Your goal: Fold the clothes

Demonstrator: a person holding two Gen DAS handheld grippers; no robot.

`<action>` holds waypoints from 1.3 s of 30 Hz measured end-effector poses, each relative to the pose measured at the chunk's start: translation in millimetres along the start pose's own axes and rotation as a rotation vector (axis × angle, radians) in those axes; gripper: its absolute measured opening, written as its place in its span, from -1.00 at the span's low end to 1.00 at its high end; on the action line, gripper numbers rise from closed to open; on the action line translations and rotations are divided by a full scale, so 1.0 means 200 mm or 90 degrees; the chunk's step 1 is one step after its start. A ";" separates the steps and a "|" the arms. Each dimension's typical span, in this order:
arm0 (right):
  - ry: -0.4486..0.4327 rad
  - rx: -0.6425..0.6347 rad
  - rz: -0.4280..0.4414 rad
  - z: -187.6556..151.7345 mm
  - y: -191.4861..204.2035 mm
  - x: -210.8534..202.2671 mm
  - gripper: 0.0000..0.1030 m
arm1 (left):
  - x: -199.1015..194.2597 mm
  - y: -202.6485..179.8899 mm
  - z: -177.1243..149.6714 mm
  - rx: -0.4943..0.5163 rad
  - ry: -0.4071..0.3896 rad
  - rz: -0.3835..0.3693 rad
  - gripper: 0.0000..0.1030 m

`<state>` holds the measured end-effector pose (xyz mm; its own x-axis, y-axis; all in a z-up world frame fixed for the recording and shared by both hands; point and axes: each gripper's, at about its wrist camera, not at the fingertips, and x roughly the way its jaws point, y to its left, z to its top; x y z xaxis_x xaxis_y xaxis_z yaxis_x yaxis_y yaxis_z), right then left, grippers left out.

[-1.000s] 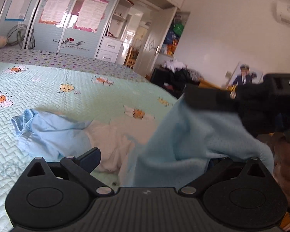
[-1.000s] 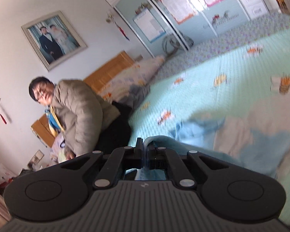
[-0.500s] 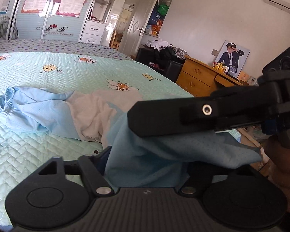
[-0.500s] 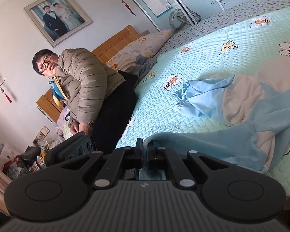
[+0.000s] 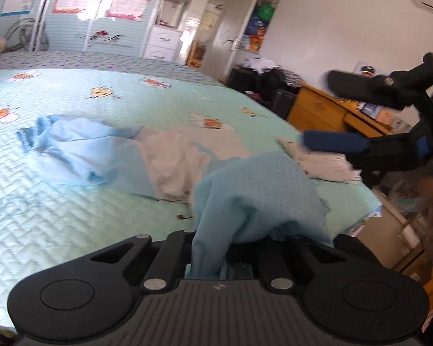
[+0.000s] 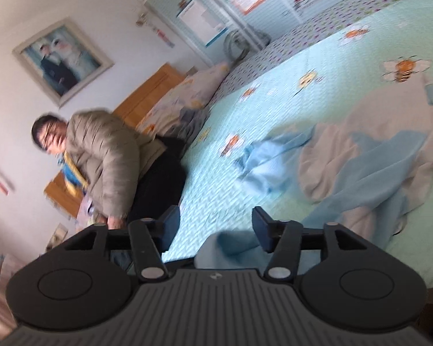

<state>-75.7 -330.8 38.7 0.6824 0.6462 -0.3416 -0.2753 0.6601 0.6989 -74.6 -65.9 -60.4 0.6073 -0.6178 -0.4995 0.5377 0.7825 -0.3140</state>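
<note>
A light blue and off-white garment (image 5: 80, 147) lies crumpled on the mint quilt (image 5: 57, 210). One blue corner of it (image 5: 259, 190) rises into my left gripper (image 5: 233, 242). That gripper's jaws are closing, and the cloth is pinched between them and hides the fingertips. My right gripper (image 5: 319, 108) hovers at the right above the bed's edge. Its jaws are opening and press on nothing. In the right wrist view my right gripper (image 6: 216, 222) stands apart, with a loose blue fold (image 6: 231, 242) low between the fingers. The garment (image 6: 375, 167) spreads out beyond it.
A person in a beige padded jacket (image 6: 106, 158) bends at the bed's far side by the pillow (image 6: 187, 92). A small white cloth (image 5: 326, 164) lies near the bed's right edge. A wooden desk (image 5: 317, 109) and wardrobe (image 5: 101, 14) stand beyond.
My left gripper went from wide open to shut on the blue corner. My right gripper, shut on that cloth before, has opened, let it go and drawn away to the right.
</note>
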 end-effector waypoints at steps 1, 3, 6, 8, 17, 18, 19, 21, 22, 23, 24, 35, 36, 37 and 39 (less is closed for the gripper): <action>-0.018 0.012 -0.013 0.02 -0.04 -0.03 0.21 | -0.01 0.02 0.00 -0.004 -0.003 0.007 -0.87; -0.048 0.029 -0.044 0.06 -0.11 -0.09 0.22 | -0.05 0.05 0.01 -0.011 -0.010 0.019 -0.88; -0.086 0.029 -0.101 0.11 -0.21 -0.14 0.29 | -0.15 0.08 0.03 -0.026 -0.042 0.026 -0.88; -0.119 0.055 -0.155 0.14 -0.31 -0.17 0.33 | -0.24 0.11 0.07 -0.036 -0.078 0.028 -0.88; -0.108 0.202 -0.208 0.24 -0.79 -0.05 0.35 | -0.67 0.17 0.35 -0.038 -0.243 0.112 -0.88; -0.103 0.214 -0.202 0.24 -0.82 -0.02 0.35 | -0.71 0.17 0.38 -0.036 -0.255 0.121 -0.88; -0.098 0.219 -0.199 0.23 -0.82 0.00 0.35 | -0.74 0.17 0.40 -0.035 -0.262 0.130 -0.88; -0.089 0.229 -0.193 0.23 -0.83 0.05 0.35 | -0.77 0.18 0.43 -0.033 -0.265 0.152 -0.87; -0.085 0.230 -0.189 0.23 -0.83 0.07 0.35 | -0.78 0.18 0.43 -0.034 -0.265 0.162 -0.88; -0.079 0.223 -0.184 0.24 -0.82 0.09 0.35 | -0.80 0.19 0.43 -0.038 -0.263 0.167 -0.88; -0.070 0.213 -0.179 0.26 -0.81 0.12 0.38 | -0.80 0.19 0.42 -0.041 -0.262 0.170 -0.88; 0.011 0.211 -0.189 0.43 -0.84 0.41 0.53 | -0.76 0.22 0.33 -0.064 -0.238 0.158 -0.88; 0.015 0.210 -0.199 0.43 -0.85 0.43 0.53 | -0.76 0.22 0.33 -0.064 -0.239 0.155 -0.88; 0.018 0.216 -0.208 0.43 -0.86 0.45 0.53 | -0.76 0.23 0.33 -0.063 -0.241 0.152 -0.88; 0.028 0.247 -0.191 0.41 -0.90 0.49 0.53 | -0.77 0.22 0.32 -0.061 -0.246 0.147 -0.88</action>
<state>96.2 -418.1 -68.1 0.6613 0.4702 -0.5845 0.2077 0.6339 0.7450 -106.2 59.2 54.6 0.8882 -0.3955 -0.2337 0.3167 0.8957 -0.3122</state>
